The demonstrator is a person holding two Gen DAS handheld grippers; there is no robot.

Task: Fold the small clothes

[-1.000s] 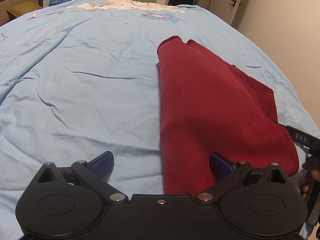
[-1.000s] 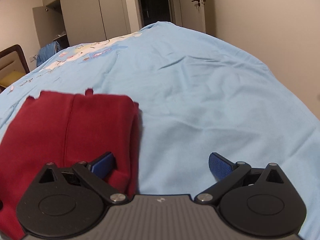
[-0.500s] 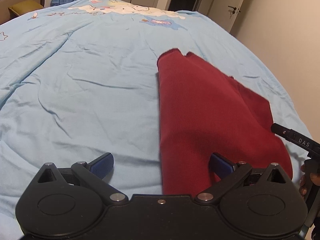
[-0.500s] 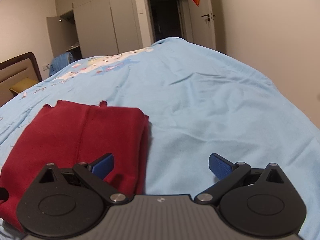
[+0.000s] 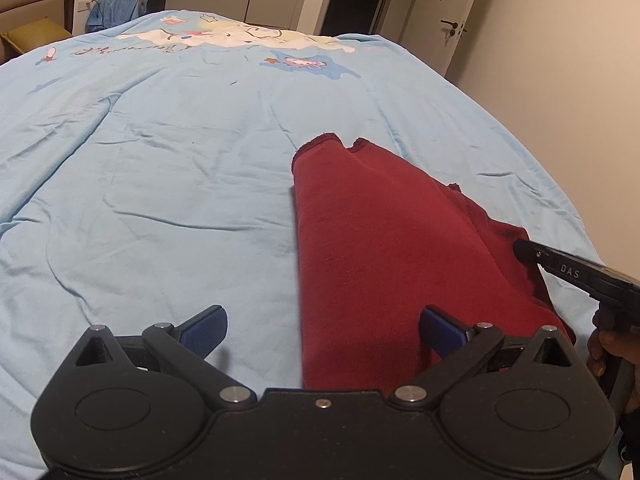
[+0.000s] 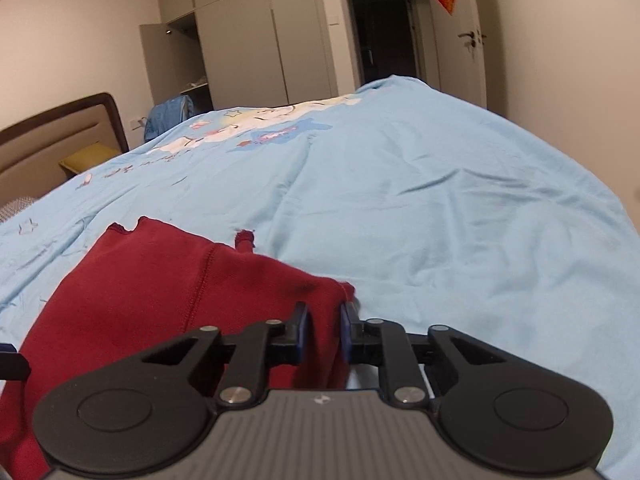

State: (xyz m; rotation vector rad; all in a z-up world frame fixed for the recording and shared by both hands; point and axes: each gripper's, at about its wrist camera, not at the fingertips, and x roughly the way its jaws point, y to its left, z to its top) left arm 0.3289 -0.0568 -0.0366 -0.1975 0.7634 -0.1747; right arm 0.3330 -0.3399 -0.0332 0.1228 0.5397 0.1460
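A dark red garment (image 5: 384, 248) lies folded lengthwise on the light blue bed cover (image 5: 160, 184). My left gripper (image 5: 324, 326) is open, its blue pads astride the garment's near left edge, holding nothing. My right gripper (image 6: 323, 334) is shut on the garment's right edge (image 6: 324, 300), with cloth pinched between the pads. The garment also shows in the right wrist view (image 6: 160, 288). The right gripper's body (image 5: 576, 272) shows at the right of the left wrist view, at the garment's right edge.
The bed cover (image 6: 440, 200) has a cartoon print at its far end. A headboard (image 6: 52, 136) stands at the left, wardrobes (image 6: 260, 40) and a door (image 6: 460, 32) behind. A wall runs close along the bed's right side.
My right gripper has closed on the garment's right edge and lifted it a little. My left gripper stayed open and rose slightly.
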